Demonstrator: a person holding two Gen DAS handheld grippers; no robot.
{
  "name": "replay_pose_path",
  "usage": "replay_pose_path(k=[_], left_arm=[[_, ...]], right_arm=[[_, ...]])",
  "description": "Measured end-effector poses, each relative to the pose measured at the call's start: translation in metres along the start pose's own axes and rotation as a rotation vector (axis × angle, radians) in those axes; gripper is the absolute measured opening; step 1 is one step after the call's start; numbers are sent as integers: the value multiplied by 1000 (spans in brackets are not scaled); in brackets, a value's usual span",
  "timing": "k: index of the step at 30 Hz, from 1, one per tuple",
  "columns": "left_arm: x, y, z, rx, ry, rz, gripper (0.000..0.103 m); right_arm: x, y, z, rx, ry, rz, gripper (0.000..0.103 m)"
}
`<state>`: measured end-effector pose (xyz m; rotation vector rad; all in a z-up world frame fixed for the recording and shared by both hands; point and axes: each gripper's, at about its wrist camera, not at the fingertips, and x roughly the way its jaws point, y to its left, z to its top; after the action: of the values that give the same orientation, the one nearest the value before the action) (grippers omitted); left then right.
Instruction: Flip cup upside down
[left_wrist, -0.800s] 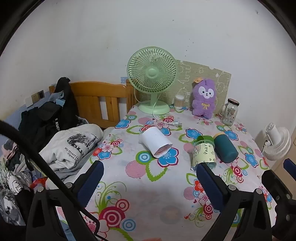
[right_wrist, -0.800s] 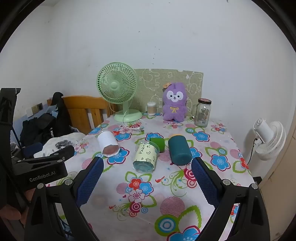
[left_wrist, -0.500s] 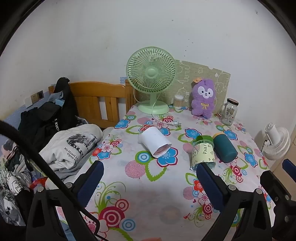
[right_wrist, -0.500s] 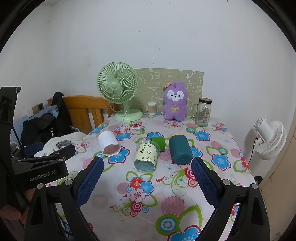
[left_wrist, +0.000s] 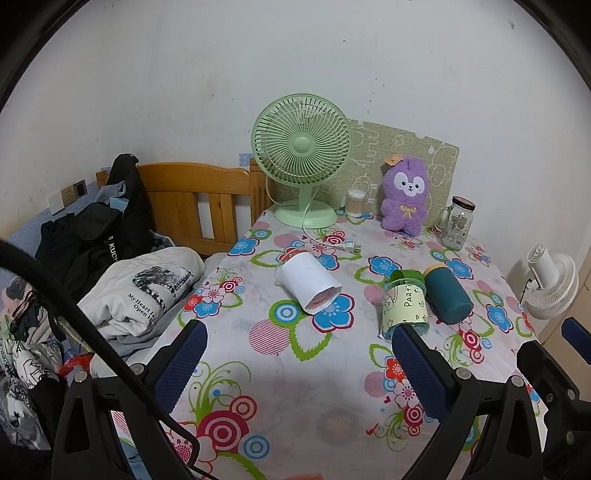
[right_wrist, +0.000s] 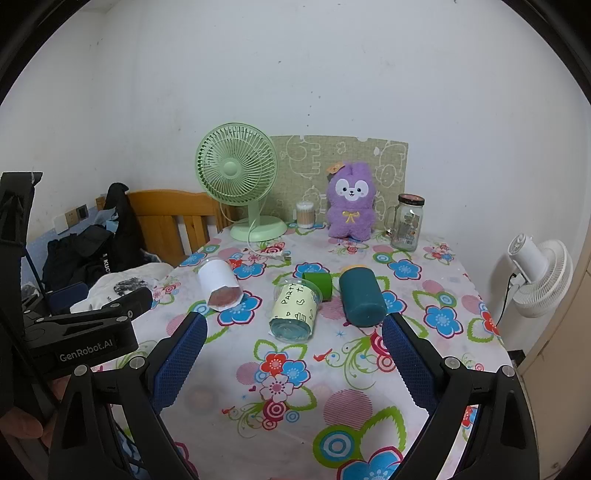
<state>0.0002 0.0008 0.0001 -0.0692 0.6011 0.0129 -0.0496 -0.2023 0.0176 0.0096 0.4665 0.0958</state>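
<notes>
Three cups lie on their sides on the flowered tablecloth (left_wrist: 295, 387): a white paper cup (left_wrist: 308, 282) (right_wrist: 218, 282), a clear cup with a pale green "PARTY" sleeve (left_wrist: 404, 308) (right_wrist: 295, 312), and a dark teal cup (left_wrist: 447, 295) (right_wrist: 361, 295). A small green cup (right_wrist: 318, 282) lies behind the sleeved one. My left gripper (left_wrist: 295, 363) is open and empty, held above the table's near edge. My right gripper (right_wrist: 291, 352) is open and empty, in front of the sleeved cup. The left gripper's body (right_wrist: 74, 332) shows in the right wrist view.
At the table's back stand a green desk fan (left_wrist: 301, 158) with its cord and plug (left_wrist: 341, 245), a purple plush toy (left_wrist: 404, 195), a cotton-swab tub (left_wrist: 355, 203) and a glass jar (left_wrist: 456, 223). A bed with clothes (left_wrist: 110, 266) is left; a white fan (left_wrist: 552, 284) is right.
Both grippers have drifted very slightly; the views shifted a little. The cups have not moved and both grippers stay open.
</notes>
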Motion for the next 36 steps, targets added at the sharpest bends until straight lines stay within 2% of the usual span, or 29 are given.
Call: replay_pose_path(k=[36], left_arm=[[-1,-4,0,-2,-1,-2,101]], right_arm=[[1,12,-4,4,8,8,97]])
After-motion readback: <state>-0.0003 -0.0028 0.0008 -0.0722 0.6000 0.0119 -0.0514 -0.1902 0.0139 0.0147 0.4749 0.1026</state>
